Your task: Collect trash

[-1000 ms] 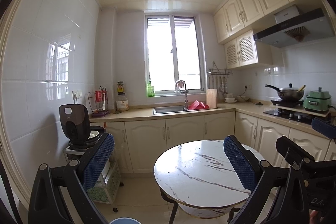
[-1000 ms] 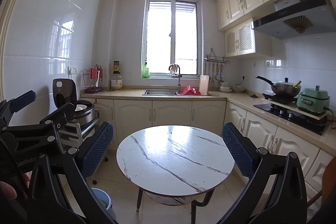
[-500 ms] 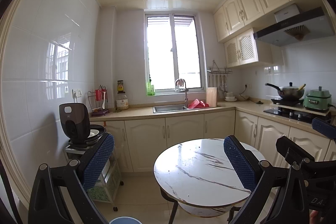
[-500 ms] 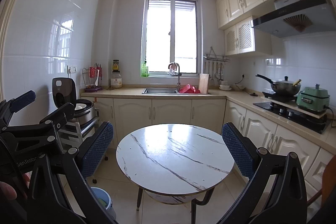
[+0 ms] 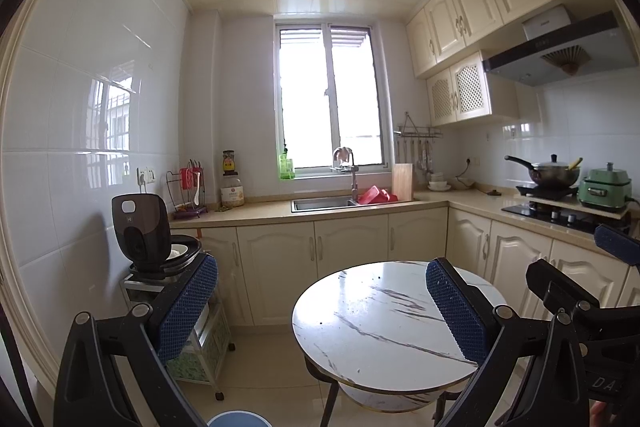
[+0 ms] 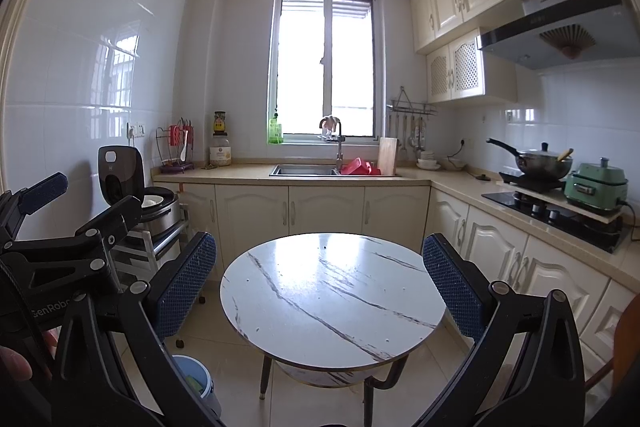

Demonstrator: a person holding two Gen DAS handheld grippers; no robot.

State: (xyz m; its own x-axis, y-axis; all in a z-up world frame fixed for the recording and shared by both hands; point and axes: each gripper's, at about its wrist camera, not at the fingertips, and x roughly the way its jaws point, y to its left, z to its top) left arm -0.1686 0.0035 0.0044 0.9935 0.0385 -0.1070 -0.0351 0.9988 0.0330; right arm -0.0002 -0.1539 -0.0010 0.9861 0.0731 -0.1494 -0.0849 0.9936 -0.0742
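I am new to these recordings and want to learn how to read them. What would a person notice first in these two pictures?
First comes the round marble-patterned table, standing in the middle of the kitchen floor. Both open hand-held grippers frame it, the right hand-held gripper and the left hand-held gripper, and neither holds anything. Behind, the bright window shines above the sink, and a small blue bin stands on the floor left of the table.

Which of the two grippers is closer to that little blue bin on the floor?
Left. The bin sits on the floor just beneath the left gripper; the right gripper is further right, facing the round table.
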